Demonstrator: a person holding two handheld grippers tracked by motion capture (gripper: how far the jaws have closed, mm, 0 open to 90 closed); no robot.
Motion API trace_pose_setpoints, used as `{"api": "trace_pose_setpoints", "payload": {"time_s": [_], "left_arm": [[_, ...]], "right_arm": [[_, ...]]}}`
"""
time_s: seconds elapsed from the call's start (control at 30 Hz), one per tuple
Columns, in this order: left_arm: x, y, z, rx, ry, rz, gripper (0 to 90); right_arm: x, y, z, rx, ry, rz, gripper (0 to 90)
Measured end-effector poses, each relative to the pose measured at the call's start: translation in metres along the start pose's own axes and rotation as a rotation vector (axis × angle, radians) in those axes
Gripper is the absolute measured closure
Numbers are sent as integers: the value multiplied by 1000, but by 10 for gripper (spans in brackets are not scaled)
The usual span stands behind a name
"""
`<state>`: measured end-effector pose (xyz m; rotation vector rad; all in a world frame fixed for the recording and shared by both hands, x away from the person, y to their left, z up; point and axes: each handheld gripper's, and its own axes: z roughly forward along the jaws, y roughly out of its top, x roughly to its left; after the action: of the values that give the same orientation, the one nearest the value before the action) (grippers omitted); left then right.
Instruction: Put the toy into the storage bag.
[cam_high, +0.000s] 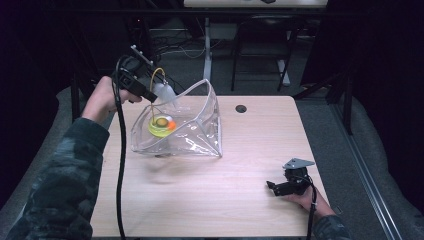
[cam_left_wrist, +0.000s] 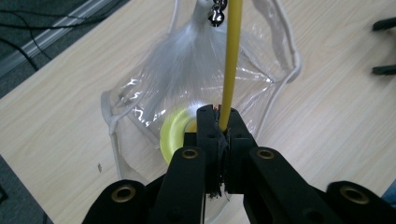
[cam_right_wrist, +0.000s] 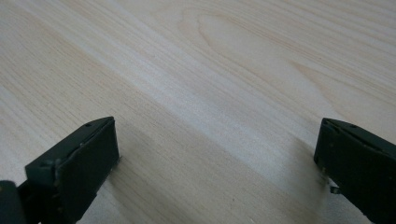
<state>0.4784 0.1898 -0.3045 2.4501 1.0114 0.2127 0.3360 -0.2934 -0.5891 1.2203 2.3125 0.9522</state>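
A cat-toy wand, a thin yellow rod (cam_high: 156, 70) with a white feather tuft (cam_high: 165, 92), hangs over a clear plastic pouch (cam_high: 200, 131) standing open on the table's left half. Inside the pouch lies the toy's yellow round base (cam_high: 160, 126) with an orange ball (cam_high: 172, 125). My left gripper (cam_high: 151, 98) is above the pouch mouth, shut on the rod. In the left gripper view the jaws (cam_left_wrist: 218, 114) pinch the rod (cam_left_wrist: 232, 60), with the feather (cam_left_wrist: 187, 65), a small bell (cam_left_wrist: 216, 14) and the base (cam_left_wrist: 173, 134) beyond. My right gripper (cam_high: 273, 187) rests open on the table at the front right, with nothing between its fingers (cam_right_wrist: 88, 154).
The light wooden table (cam_high: 240, 165) has a small round hole (cam_high: 241, 108) near its far edge. Dark chair and desk legs stand on the floor behind. A black cable (cam_high: 120, 165) trails from the left gripper across the table's left edge.
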Motion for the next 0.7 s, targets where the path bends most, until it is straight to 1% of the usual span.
{"api": "trace_pose_setpoints", "payload": {"time_s": [0.03, 0.1, 0.2, 0.23, 0.3, 0.33, 0.37, 0.43, 0.5, 0.57, 0.6, 0.67, 0.7], "left_arm": [[0, 0, 0, 0, 0, 0, 884], [2, -1, 10, 1, -9, -8, 884], [3, -4, 21, 18, -17, -17, 884], [3, -5, 27, 25, -26, -18, 884], [3, -6, 30, 28, -30, -22, 884], [3, -6, 35, 34, -32, -27, 884], [4, -7, 42, 39, -42, -35, 884], [5, -7, 46, 37, -51, -40, 884], [6, -6, 46, 31, -51, -44, 884], [6, -6, 46, 31, -49, -41, 884], [7, -6, 46, 32, -41, -43, 884], [8, -7, 48, 27, -41, -59, 884], [9, -7, 49, 30, -43, -58, 884]], "right_arm": [[0, 0, 0, 0, 0, 0, 0], [0, 0, 0, 0, 0, 0, 0], [0, 0, 0, 0, 0, 0, 0], [0, 0, 0, 1, 1, 0, 0], [0, 0, 0, 0, 1, -1, 0], [0, 0, 0, 0, 1, -1, 0], [0, 0, 0, -1, 0, 0, 0], [0, 0, 0, -1, 0, 0, 0], [0, 0, 0, -1, 0, 0, 0], [0, 0, 0, -1, 0, 0, 0], [0, 0, 0, -1, 0, 0, 0], [0, 0, 0, -1, -1, 0, 0], [0, 0, 0, -3, -1, 2, 0]]}}
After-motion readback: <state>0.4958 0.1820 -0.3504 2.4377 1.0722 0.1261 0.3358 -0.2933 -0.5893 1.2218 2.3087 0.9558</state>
